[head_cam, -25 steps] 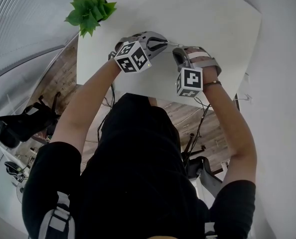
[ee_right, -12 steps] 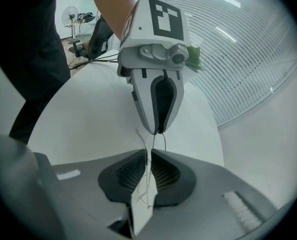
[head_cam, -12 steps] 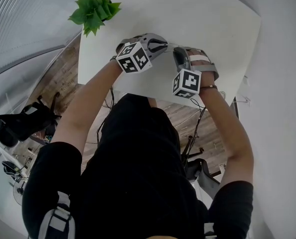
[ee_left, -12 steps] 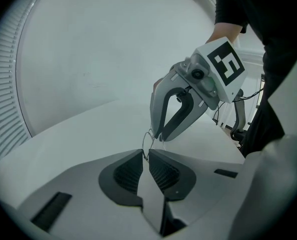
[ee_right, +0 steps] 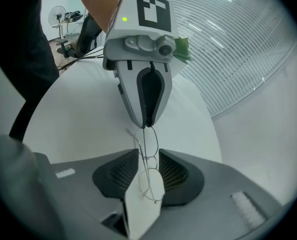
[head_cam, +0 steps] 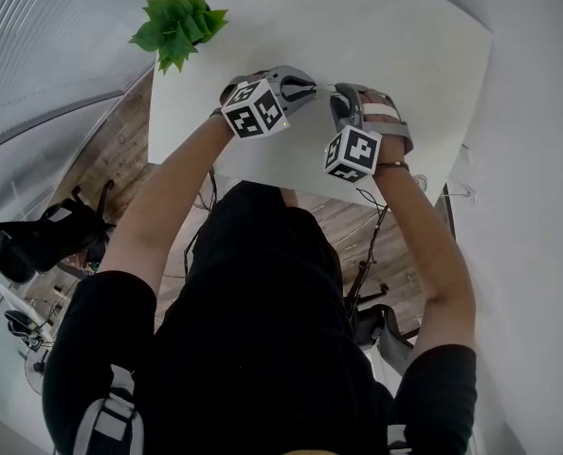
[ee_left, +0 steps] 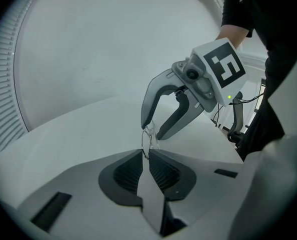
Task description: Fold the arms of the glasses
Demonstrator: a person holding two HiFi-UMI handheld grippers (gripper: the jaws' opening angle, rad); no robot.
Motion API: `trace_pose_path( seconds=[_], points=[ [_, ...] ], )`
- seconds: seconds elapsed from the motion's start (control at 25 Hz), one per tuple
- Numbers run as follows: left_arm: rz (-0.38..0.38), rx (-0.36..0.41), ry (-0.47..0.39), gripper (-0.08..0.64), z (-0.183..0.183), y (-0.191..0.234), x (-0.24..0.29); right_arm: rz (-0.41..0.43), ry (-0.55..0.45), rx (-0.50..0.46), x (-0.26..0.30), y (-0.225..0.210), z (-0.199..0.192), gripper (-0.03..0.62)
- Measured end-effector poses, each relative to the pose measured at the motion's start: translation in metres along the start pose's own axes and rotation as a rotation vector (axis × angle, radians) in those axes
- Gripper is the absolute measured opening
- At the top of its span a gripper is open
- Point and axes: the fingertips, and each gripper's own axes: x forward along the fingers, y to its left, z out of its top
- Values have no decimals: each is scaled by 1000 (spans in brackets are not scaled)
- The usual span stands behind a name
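Note:
Thin wire-framed glasses (ee_right: pixel 148 167) hang over the white table (head_cam: pixel 405 55) between my two grippers, which face each other tip to tip. My left gripper (ee_right: pixel 147 125) is shut on the frame's upper end, and the wire runs out from its own jaws (ee_left: pixel 147 159) in the left gripper view. My right gripper (ee_left: pixel 153 131) stands open. Its jaws have just been opening, with the glasses' wire loose in the gap between the pads (ee_right: pixel 148 154). In the head view the glasses (head_cam: pixel 324 86) are only a faint line, and I cannot make out the arms.
A green potted plant (head_cam: pixel 177 25) stands at the table's far left corner. The table's near edge runs just under my hands. Dark chairs (head_cam: pixel 35 235) and cables are on the wooden floor below left. Window blinds (ee_right: pixel 228 49) are behind the left gripper.
The right gripper has rolled a little and its marker cube has shifted slightly left and up. The left gripper has stayed where it was.

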Motion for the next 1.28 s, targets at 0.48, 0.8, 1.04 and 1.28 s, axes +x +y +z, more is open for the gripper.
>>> trace_pose_path(
  seconds=[0.48, 0.8, 1.04, 1.28],
  points=[
    [107, -102, -48, 197, 9, 24, -16, 72, -88, 210, -31, -9, -3, 187],
    [196, -149, -248, 184, 83, -2, -93, -4, -516, 782, -138, -55, 16, 87],
    [240, -158, -438, 133, 163, -46, -163, -115, -795, 885, -235, -75, 30, 17],
    [305, -147, -520, 66, 221, -82, -210, -199, -938, 850, -312, -84, 50, 11]
  ],
)
